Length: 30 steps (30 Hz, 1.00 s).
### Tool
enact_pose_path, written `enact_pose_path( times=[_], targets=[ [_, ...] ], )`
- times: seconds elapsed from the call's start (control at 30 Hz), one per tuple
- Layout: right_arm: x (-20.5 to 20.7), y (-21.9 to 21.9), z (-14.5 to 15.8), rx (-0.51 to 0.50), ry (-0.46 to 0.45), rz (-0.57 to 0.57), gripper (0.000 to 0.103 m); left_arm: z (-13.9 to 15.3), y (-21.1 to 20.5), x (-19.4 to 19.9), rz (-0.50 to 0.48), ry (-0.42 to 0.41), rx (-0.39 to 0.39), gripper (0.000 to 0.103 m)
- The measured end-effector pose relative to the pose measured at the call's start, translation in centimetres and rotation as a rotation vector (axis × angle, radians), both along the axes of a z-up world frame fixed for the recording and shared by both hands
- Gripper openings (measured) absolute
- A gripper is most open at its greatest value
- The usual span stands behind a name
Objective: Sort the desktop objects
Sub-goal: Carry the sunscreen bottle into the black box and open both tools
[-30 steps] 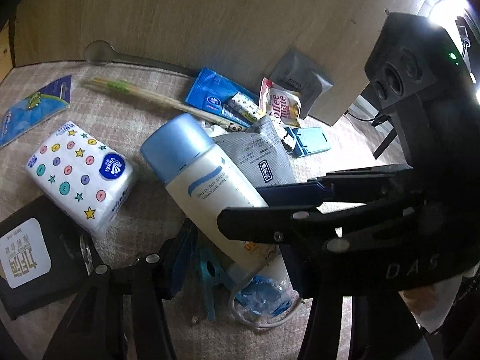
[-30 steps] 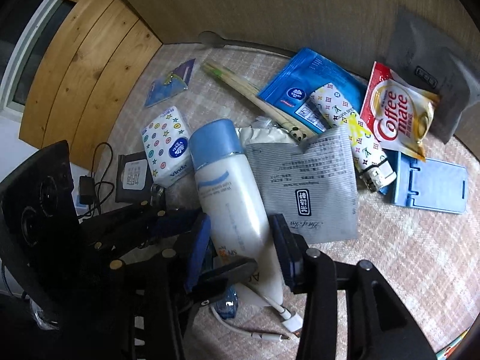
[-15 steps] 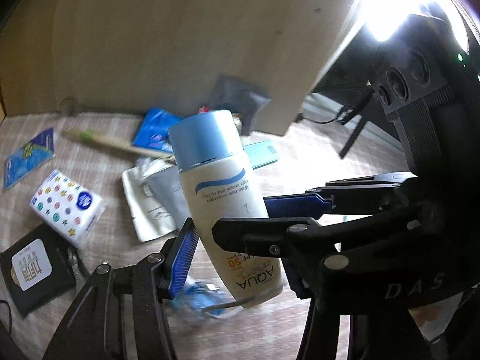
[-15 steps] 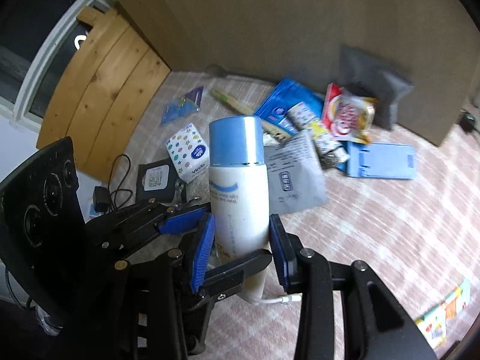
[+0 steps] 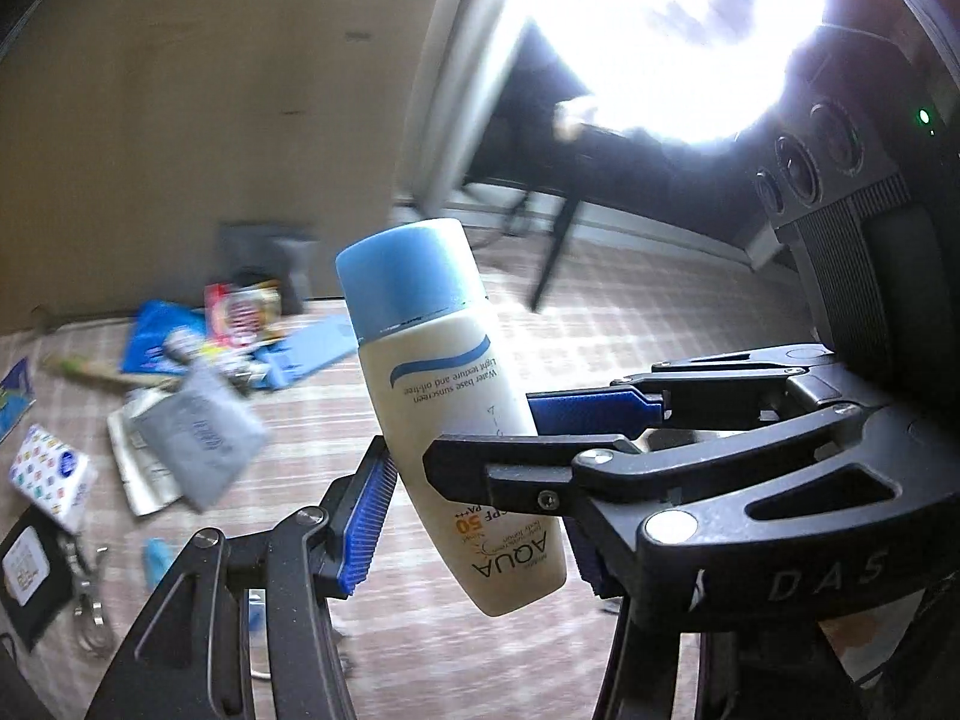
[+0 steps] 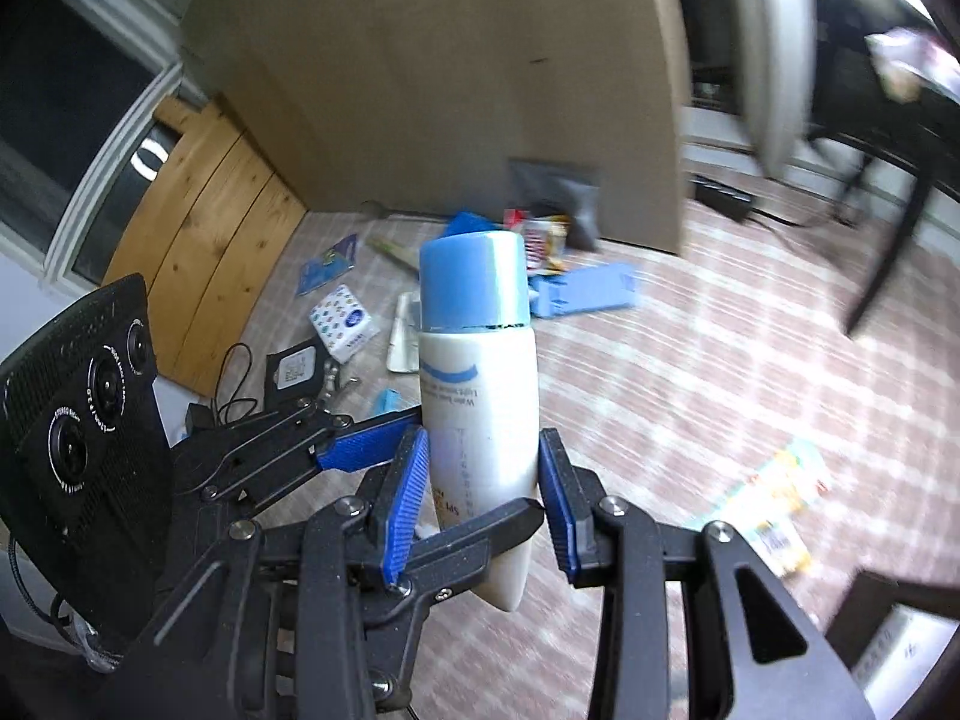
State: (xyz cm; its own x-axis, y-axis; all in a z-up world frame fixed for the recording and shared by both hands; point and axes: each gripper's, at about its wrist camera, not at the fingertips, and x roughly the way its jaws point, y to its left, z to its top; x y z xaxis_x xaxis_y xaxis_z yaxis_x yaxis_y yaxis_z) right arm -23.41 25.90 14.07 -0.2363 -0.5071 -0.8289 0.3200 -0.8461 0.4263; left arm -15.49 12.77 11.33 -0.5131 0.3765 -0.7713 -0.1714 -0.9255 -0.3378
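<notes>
Sunscreen bottle (image 5: 447, 396) is now well off the mat: 1 s ago it lay flat in the pile w/ both grippers closing round it, 0.5 s ago it was half raised, and now it hangs in the air w/ the clutter far below and blurred, so I'm still swinging up and away. To me that means pick is done for this 1 item and I'm in the carry phase; drop spot isn't in view yet. Right gripper (image 6: 485, 483) is clamped on the bottle's lower body, blue pads pressing both sides, cap pointing up, bottle near upright in its view. Left gripper (image 5: 474, 498) also brackets the lower half; its near pad (image 5: 366, 519) touches the bottle, the far 1 is hidden behind the right gripper's finger, so I read it as gripping but loosely. Both point forward and slightly up, crossing each other at the bottle. Tissue pack (image 6: 344, 324), grey pouch (image 5: 201, 432), blue stand (image 6: 585, 297) remain on the checked mat (image 6: 690, 372)
</notes>
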Motion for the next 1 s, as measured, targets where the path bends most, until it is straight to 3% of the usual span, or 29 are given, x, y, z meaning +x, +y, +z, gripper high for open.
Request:
enact_pose_path(
  times=[0.63, 0.83, 1.0],
  targets=[
    [13.3, 24.7, 0.6, 0.067, -0.018, -0.406, 0.036, 0.4, 26.0, 2.8, -0.481, -0.029, -0.009, 0.050],
    [17.3, 30.2, 0.4, 0.069, -0.041, -0.527, 0.036, 0.4, 32.5, 4.3, -0.590, -0.055, -0.016, 0.050],
    [19.7, 32.9, 0.9, 0.081, -0.027, -0.608, 0.036, 1.0, 35.9, 5.1, -0.615, -0.050, -0.056, 0.051]
  ],
)
